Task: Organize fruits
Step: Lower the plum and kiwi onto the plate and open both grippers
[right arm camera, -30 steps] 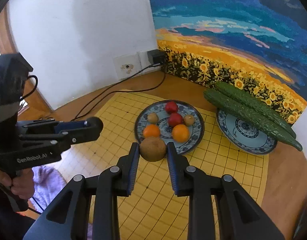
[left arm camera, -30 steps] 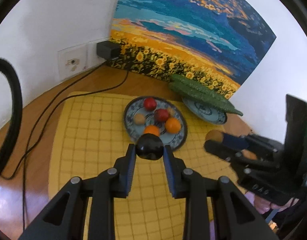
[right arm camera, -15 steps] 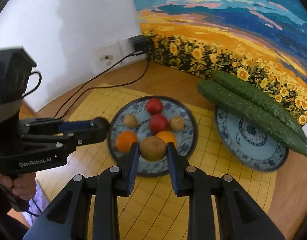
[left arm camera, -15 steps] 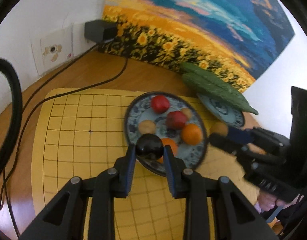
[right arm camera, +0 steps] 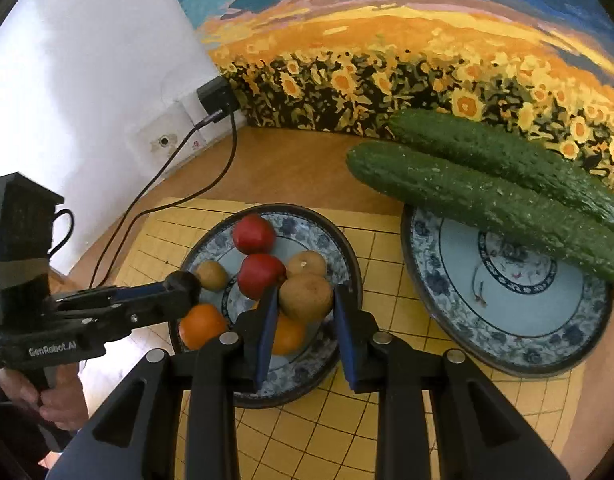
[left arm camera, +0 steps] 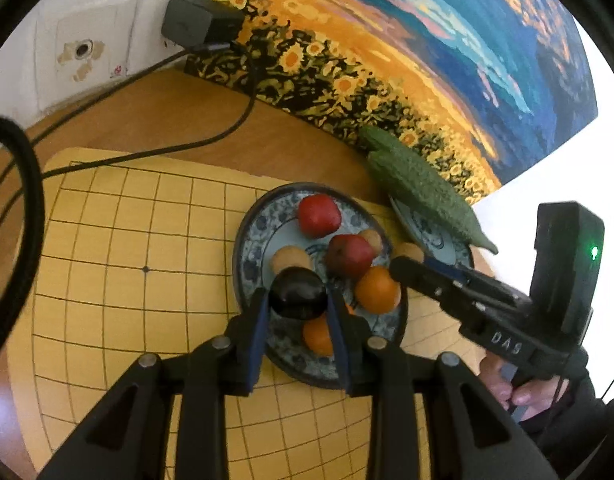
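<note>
My left gripper (left arm camera: 298, 304) is shut on a dark plum (left arm camera: 298, 293) and hangs over the near left part of a blue patterned fruit plate (left arm camera: 251, 248). On that plate lie two red fruits (left arm camera: 319, 216), two oranges (left arm camera: 377, 289) and small tan fruits (left arm camera: 291, 258). My right gripper (right arm camera: 305, 306) is shut on a brown kiwi (right arm camera: 305, 297) above the same plate (right arm camera: 331, 236), near its front. In the right wrist view the left gripper (right arm camera: 183, 290) shows at the plate's left edge. The right gripper (left arm camera: 403, 266) shows at the plate's right edge in the left wrist view.
A second blue plate (right arm camera: 507, 320) to the right carries two cucumbers (right arm camera: 479, 196). Both plates stand on a yellow gridded mat (left arm camera: 127, 248) on a wooden table. A sunflower painting (right arm camera: 387, 60) leans on the wall behind; a black charger (left arm camera: 201, 22) and cables (left arm camera: 235, 120) run at the left.
Both grippers have moved forward and down over the fruit plate, each still holding its fruit. The plate and painting now look larger and closer.
</note>
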`<action>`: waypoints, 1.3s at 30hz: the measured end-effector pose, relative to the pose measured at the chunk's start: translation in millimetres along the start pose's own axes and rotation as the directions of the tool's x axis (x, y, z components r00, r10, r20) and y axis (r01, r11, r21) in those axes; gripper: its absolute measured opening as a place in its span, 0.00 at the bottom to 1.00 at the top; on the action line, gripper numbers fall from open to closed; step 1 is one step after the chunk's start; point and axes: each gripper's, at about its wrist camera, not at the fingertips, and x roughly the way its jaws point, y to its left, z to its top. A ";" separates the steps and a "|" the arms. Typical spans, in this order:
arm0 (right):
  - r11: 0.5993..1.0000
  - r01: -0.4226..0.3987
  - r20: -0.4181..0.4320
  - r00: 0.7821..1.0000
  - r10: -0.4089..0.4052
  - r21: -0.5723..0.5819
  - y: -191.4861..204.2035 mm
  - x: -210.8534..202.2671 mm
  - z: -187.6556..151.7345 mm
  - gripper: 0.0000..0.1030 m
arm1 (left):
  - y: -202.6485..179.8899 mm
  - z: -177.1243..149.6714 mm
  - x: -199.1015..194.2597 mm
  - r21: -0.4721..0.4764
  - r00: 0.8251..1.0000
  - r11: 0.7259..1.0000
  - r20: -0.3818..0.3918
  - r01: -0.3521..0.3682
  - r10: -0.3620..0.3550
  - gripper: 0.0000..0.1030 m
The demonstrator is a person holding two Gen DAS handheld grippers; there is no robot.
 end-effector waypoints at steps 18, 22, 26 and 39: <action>0.995 -0.072 -0.108 0.992 0.064 -0.070 15.2 19.9 5.4 0.57 | -9.2 6.1 8.1 -0.023 0.997 0.999 -0.062 0.037 -0.039 0.51; 0.996 -0.053 -0.082 0.996 0.047 -0.077 16.3 18.6 5.8 0.58 | -7.5 5.1 3.8 -0.038 0.997 0.998 -0.059 0.047 -0.049 0.51; 0.996 -0.053 -0.051 0.997 0.049 -0.066 13.9 10.6 8.3 0.58 | -11.1 1.6 -1.8 -0.029 0.998 0.999 -0.048 0.043 -0.044 0.51; 0.997 -0.030 -0.002 1.000 0.030 -0.074 18.4 -22.2 5.0 0.58 | -40.2 -6.8 -31.9 0.063 1.000 0.998 0.000 -0.024 0.024 0.51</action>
